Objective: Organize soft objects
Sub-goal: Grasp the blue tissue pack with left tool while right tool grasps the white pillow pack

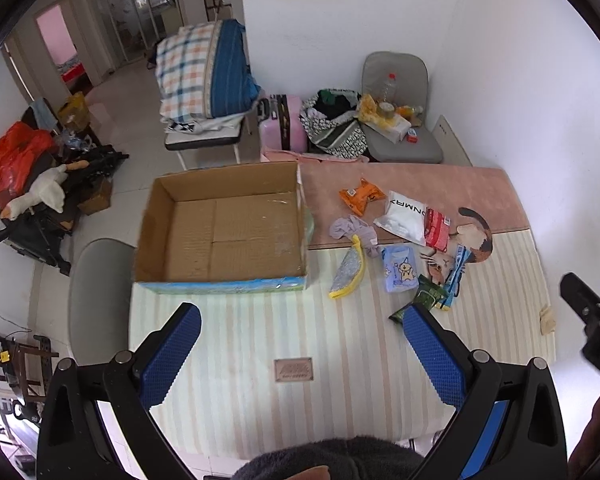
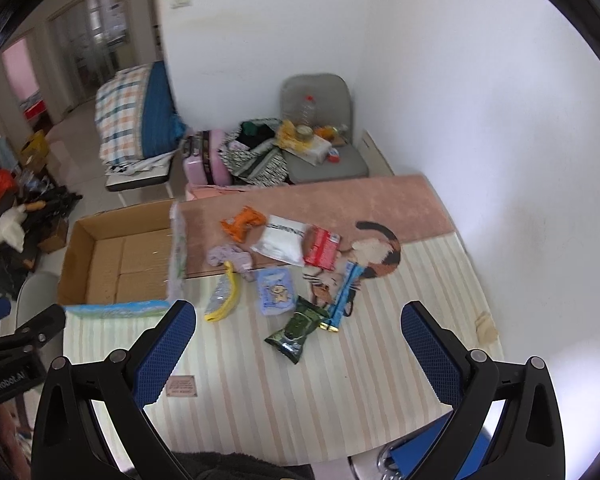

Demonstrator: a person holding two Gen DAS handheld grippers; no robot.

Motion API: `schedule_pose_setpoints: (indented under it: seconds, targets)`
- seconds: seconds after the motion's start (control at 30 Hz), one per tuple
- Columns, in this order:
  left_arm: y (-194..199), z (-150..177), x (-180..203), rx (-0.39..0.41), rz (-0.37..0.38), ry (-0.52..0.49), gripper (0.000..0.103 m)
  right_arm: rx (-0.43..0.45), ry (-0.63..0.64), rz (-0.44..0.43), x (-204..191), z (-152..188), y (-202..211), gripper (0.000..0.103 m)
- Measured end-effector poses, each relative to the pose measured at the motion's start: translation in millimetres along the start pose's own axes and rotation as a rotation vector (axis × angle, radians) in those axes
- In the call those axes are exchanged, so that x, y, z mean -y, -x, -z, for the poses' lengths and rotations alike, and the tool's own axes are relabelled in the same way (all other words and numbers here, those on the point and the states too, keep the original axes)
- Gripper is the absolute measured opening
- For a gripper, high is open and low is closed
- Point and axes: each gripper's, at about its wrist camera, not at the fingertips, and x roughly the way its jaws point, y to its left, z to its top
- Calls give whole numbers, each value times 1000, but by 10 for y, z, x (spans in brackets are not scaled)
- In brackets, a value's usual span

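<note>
Both tools (image 1: 302,322) (image 2: 298,322) agape above striped mat (image 1: 300,328)

We're in a lived-in home here, a spare room doing duty as storage. White walls, pale tiled floor (image 1: 112,120), glass doors (image 1: 136,4) opening toward more rooms. A folded plaid quilt (image 1: 198,68) sits stacked on a chair, a pink suitcase (image 1: 282,126) beside a stuffed bag of clothes (image 1: 334,124). A grey chair (image 1: 400,136) carries a bottle and snacks. By the left wall, a red plastic bag (image 1: 12,160) and a plush goose (image 1: 46,190).
</note>
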Motion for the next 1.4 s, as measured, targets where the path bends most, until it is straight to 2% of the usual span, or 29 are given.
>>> schedule_pose_setpoints:
  seconds: [0.17,0.23,0.37,0.47,0.57,0.63,0.7,0.77,0.87,0.93,0.97,1.0,1.2,1.4]
  targets:
    - [-826,-287,269,-108,27,-19,103,-137,-76,-15,462,-160,-888,103]
    - [-1199,-372,409,-172,45,-22,103,-198,-104,-51,644,-218,-1368,103]
    - [-1962,-465,762,-281,80,-16,103,-306,-108,-149,706,-418,-2255,103]
    - [-2599,-487,1106,-401,130,-11,100,-379,-104,-189,706,-588,-2870,103]
    - [-3245,-464,1450,-535,200,11,98,-429,-91,-168,722,-713,-3366,103]
    - [-3618,-421,1627,-612,221,41,98,-473,-91,-174,775,-748,-3654,103]
    - [-3877,-356,1766,-678,239,64,98,-516,-96,-189,821,-760,-3856,103]
    - [-4113,-301,1855,-712,236,91,98,-569,-114,-229,858,-771,-4065,103]
    - [-4312,-239,1971,-716,185,67,97,-616,-136,-269,871,-779,-4264,103]
    - [-4355,-174,2035,-702,115,12,70,-645,-145,-294,820,-802,-4405,103]
    - [-4323,-146,2059,-683,94,-15,67,-656,-153,-306,789,-820,-4474,103]
    - [-4291,-120,2067,-674,77,-35,58,-666,-157,-317,747,-839,-4535,103]
    - [-4126,74,1760,-648,4,1,52,-739,-171,-363,226,-1016,-5023,103]
    - [-4129,223,1565,-637,-34,47,52,-810,-185,-285,-282,-1071,-5520,103]
